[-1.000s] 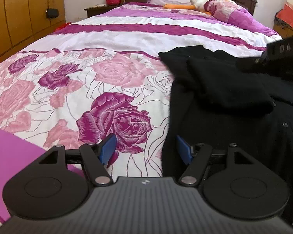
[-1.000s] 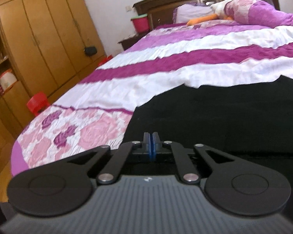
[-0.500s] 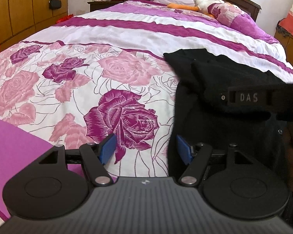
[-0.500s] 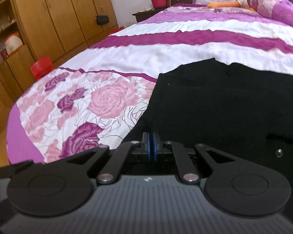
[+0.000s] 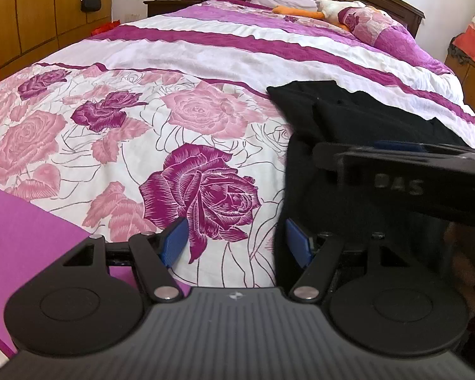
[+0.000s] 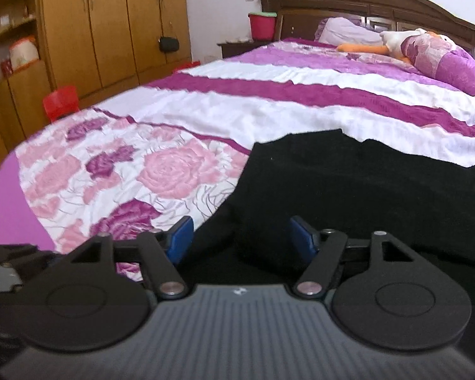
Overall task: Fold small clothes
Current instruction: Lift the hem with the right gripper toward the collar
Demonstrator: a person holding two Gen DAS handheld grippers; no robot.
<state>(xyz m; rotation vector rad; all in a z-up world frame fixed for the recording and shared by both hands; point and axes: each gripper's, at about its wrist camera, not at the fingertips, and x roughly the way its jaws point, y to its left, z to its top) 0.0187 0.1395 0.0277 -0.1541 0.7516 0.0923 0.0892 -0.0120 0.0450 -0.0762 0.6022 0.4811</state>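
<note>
Two grippers hang over a bed, and both stand wide apart with nothing between their blue pads; the left gripper [image 5: 234,242] sits above the rose-printed bedspread [image 5: 120,145], its right pad just at the near left edge of a black garment [image 5: 348,120]; the right gripper [image 6: 240,240] hovers over that same garment [image 6: 348,190], its left pad near the cloth's left border and its right pad over the black fabric; whether either pad touches the cloth cannot be told. The garment lies on the right half of the bed, near the foot, spread mostly flat; in the left wrist view a folded flap lies across its far part, and its far corner reaches the white band of the spread. In that view the body of the right gripper [image 5: 411,183] crosses the right side, blurred, above the garment.

Far off, at the head of the bed, a plush duck [image 6: 392,42] with an orange bill lies beside a purple pillow [image 6: 345,31]; a red bucket [image 6: 262,26] stands on a dark nightstand [image 6: 237,47] to the left of the headboard [image 6: 364,3]; a wooden wardrobe [image 6: 104,25] fills the left wall, with a small black pouch [image 6: 168,43] hanging from one door; a red stool [image 6: 61,103] stands on the floor by it.
</note>
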